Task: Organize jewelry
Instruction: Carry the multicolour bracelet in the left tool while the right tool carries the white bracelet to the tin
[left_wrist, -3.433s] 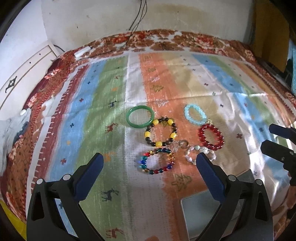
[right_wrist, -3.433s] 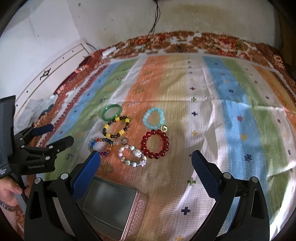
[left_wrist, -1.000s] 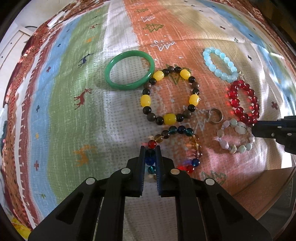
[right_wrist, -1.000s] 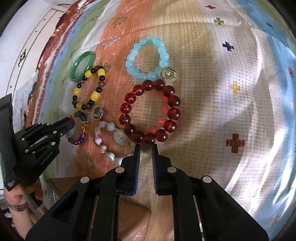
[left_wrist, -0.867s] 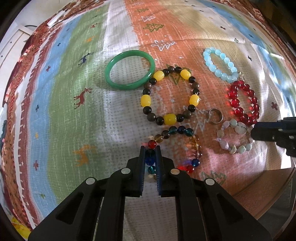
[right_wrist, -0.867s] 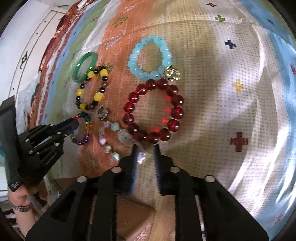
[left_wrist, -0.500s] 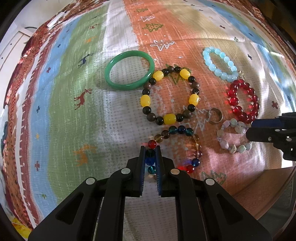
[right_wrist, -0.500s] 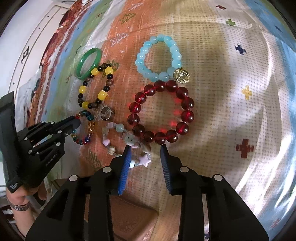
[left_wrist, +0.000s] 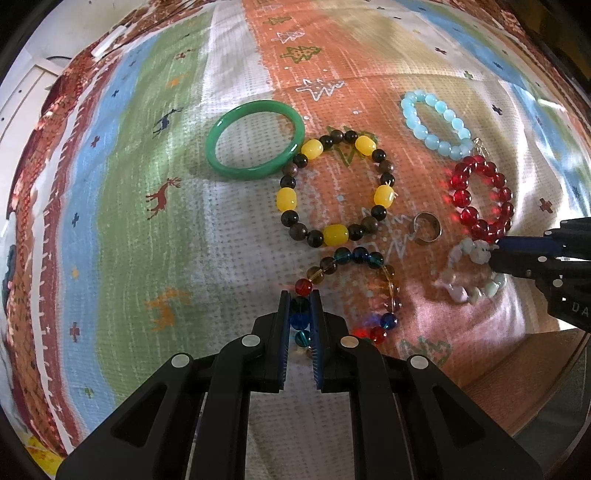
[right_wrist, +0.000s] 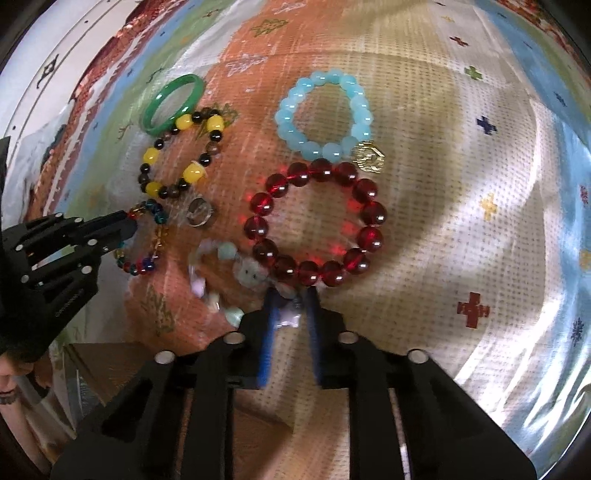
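Several bracelets lie on a striped cloth. My left gripper (left_wrist: 300, 295) is shut on the multicolour bead bracelet (left_wrist: 386, 280), which rests on the cloth; it also shows in the right wrist view (right_wrist: 147, 236). My right gripper (right_wrist: 290, 291) is closed around beads of the pale pastel bracelet (right_wrist: 221, 258), with the jaws a narrow gap apart. That pastel bracelet also shows in the left wrist view (left_wrist: 465, 273). The red bead bracelet (right_wrist: 317, 225), light blue bracelet (right_wrist: 325, 114), green bangle (left_wrist: 255, 140), yellow-and-dark bracelet (left_wrist: 336, 192) and a silver ring (left_wrist: 426, 232) lie around them.
A pinkish metal box (right_wrist: 110, 373) stands at the near edge, below the bracelets; its corner shows in the left wrist view (left_wrist: 524, 369). A white wall and panel (right_wrist: 44, 70) lie beyond the cloth on the left.
My right gripper opened slightly, moved left onto the pastel bracelet and closed on its beads. My left gripper has stayed shut on the multicolour bracelet.
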